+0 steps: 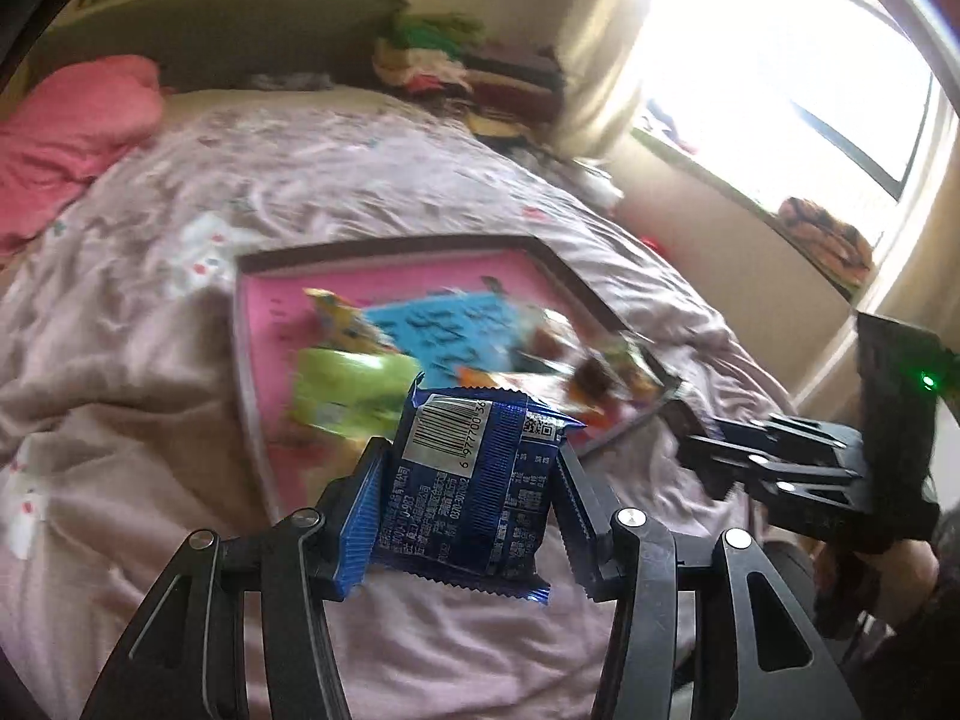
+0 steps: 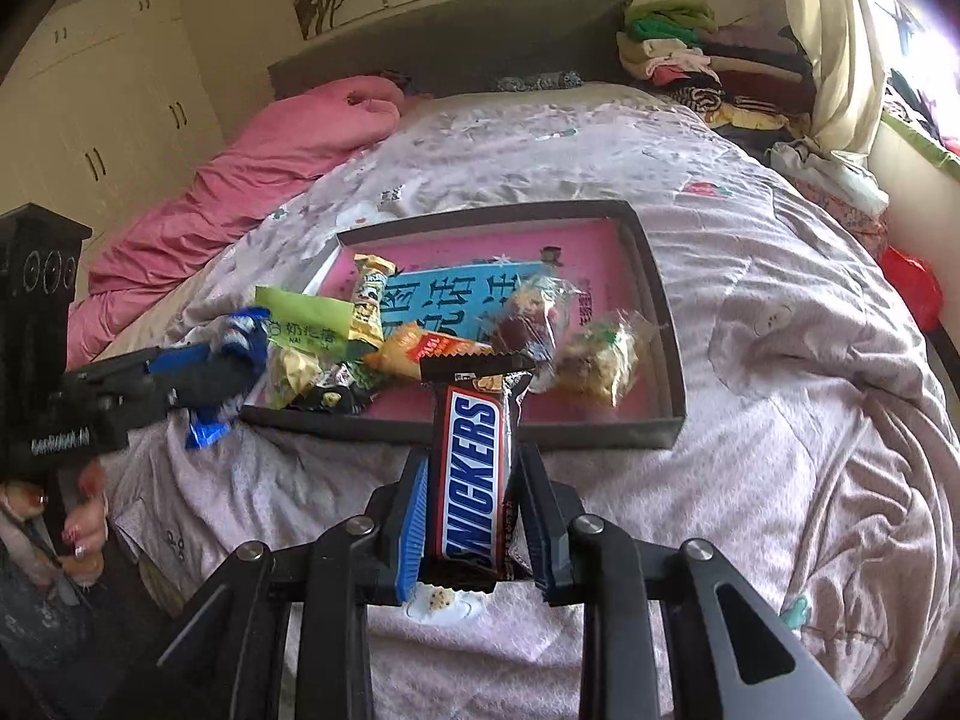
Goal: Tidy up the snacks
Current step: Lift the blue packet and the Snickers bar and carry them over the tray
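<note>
A shallow dark-rimmed box (image 2: 654, 300) with a pink bottom lies on the bed and holds several snacks. Among them are a green packet (image 2: 306, 324), an orange packet (image 2: 420, 351) and clear-wrapped pieces (image 2: 594, 360). My right gripper (image 2: 474, 462) is shut on a Snickers bar (image 2: 474, 480), held upright above the blanket just before the box's near wall. My left gripper (image 1: 471, 450) is shut on a blue snack packet (image 1: 480, 516), barcode side up, near the box rim (image 1: 390, 246). In the right wrist view the left gripper (image 2: 198, 372) hangs over the box's left corner.
The bed is covered by a wrinkled pale pink blanket (image 2: 750, 420). A pink quilt (image 2: 258, 180) lies at its far left and a pile of clothes (image 2: 690, 54) at the far right. A bright window (image 1: 810, 60) is on the right. A person's hand (image 2: 84, 516) grips the left tool.
</note>
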A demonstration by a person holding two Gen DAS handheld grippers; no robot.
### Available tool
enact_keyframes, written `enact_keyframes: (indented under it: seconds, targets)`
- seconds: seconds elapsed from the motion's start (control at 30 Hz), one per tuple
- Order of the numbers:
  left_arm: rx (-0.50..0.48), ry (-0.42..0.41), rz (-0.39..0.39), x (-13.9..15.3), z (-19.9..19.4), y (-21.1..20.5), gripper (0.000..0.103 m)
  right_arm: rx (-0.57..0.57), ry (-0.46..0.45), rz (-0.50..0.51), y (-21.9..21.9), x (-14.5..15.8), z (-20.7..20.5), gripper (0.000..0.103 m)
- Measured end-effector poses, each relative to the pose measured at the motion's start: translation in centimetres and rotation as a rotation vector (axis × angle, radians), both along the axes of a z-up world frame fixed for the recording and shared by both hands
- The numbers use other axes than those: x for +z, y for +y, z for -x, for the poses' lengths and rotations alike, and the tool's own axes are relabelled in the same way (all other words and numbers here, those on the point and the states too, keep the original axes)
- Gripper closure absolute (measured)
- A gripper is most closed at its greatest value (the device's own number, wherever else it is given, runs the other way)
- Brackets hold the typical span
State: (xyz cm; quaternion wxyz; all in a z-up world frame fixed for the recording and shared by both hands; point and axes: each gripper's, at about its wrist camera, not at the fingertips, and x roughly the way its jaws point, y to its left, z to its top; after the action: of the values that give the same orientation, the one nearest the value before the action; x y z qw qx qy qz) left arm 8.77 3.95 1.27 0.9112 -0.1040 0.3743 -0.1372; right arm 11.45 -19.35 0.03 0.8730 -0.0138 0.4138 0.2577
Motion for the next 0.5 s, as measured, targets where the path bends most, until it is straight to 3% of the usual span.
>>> enact_keyframes:
  seconds: [0.2,0.5]
  targets:
    - [0.079,0.003,-0.029,-0.3,-0.6,2.0,0.049,0.006,-0.022,0.0,0.6,0.6,-0.6,0.074]
    - [0.125,0.022,-0.064,-1.5,-1.3,2.6,0.049,0.013,-0.053,-0.017,1.8,1.4,-2.0,0.074]
